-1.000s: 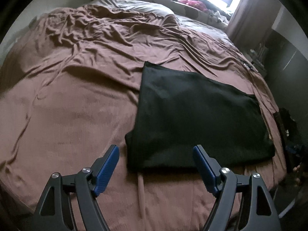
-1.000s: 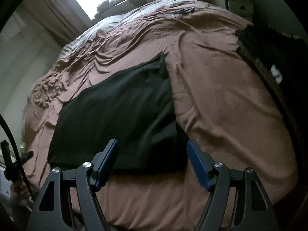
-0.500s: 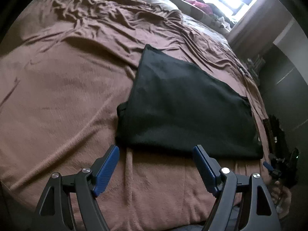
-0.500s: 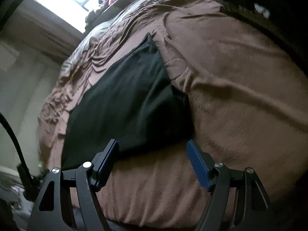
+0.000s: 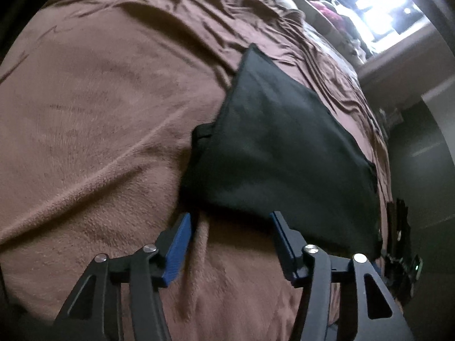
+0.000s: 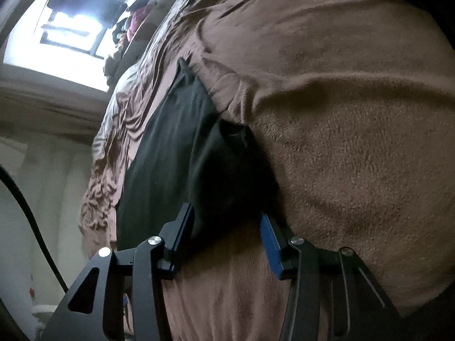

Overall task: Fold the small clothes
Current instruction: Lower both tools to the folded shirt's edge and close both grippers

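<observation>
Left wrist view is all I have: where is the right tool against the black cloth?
Observer: The right tool sits at the cloth's near right corner, with the hem between its tips.
Operator: Gripping yet?
Observer: No. Its jaws have just been closing, but the pads still stand apart and press nothing.
Operator: Anything near it?
Observer: A black cable curves down the left edge of the right wrist view, away from the cloth.

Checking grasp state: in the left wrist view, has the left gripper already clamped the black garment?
No. The left gripper has a clear gap between its blue pads, which only flank the near edge of the black garment.
</observation>
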The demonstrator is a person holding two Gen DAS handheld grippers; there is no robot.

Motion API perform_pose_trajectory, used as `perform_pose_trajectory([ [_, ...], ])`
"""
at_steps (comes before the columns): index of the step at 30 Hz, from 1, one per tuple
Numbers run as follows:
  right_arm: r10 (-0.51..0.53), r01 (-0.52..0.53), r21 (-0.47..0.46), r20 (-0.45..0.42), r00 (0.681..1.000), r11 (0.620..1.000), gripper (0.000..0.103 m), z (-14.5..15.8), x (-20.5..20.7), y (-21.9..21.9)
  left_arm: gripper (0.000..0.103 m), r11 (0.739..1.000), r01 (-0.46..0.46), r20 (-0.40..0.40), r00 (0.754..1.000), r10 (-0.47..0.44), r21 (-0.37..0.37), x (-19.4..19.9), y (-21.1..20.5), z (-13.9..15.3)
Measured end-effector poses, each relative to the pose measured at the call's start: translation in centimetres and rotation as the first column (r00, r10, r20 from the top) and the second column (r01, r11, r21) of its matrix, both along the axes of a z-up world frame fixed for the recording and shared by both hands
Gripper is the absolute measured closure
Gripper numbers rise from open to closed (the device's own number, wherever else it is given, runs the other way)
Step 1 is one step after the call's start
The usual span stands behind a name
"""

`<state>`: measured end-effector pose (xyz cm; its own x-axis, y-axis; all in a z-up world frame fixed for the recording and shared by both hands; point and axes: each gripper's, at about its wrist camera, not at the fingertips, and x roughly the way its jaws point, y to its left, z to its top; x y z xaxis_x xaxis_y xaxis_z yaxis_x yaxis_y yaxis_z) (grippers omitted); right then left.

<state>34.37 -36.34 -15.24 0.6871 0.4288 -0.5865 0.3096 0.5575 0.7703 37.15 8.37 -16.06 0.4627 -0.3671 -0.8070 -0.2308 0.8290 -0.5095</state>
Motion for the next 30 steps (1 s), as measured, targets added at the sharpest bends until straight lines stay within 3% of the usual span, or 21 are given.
perform_pose_trajectory([
  [6, -0.042, 0.042, -0.008, 0.021, 0.999, 0.999, 0.059, -0.4, 0.1, 0.4, 0.049, 1.000, -0.024, 0.002, 1.000, 0.024, -0.011, 0.8, 0.3, -0.4],
  [10, -0.052, 0.054, -0.036, 0.040, 0.998, 0.998, 0.061, -0.4, 0.2, 0.8, 0.062, 0.999, -0.048, 0.005, 0.999, 0.048, 0.004, 1.3, 0.7, -0.8],
  [14, -0.083, 0.084, -0.041, 0.035, 0.996, 0.996, 0.088, -0.9, 0.0, 0.5, 0.086, 0.998, -0.063, 0.011, 0.998, 0.063, -0.007, 1.5, 1.7, -1.2],
  [17, -0.077, 0.077, 0.000, 0.039, 0.996, 0.997, 0.094, -1.3, -0.3, 0.0, 0.092, 0.996, -0.069, 0.014, 0.997, 0.070, -0.060, 1.2, 2.7, -1.5],
  [30, -0.030, 0.033, -0.035, 0.081, 0.996, 0.999, 0.100, 1.2, -1.8, -0.1, 0.098, 0.998, -0.040, 0.116, 0.992, 0.046, -0.052, 0.3, 3.0, 3.1],
])
